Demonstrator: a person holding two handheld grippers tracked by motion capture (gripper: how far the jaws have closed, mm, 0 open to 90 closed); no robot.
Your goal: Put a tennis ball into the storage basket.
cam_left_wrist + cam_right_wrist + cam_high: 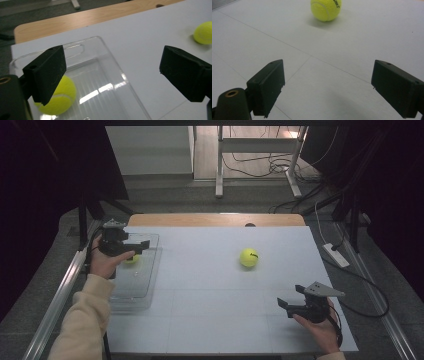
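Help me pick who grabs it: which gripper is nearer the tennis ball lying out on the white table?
Right. The right gripper sits toward the person from the tennis ball, open fingers aimed at it. The left gripper hovers over the clear tray, farther away.

The tennis ball (249,257) on the table is yellow-green with black letters and a pale seam. The ball in the tray (58,96) has the same yellow-green. The tray (100,75) is clear plastic. The table cover (215,285) is white, the table edge (215,220) light wood, the sleeve (82,320) cream.
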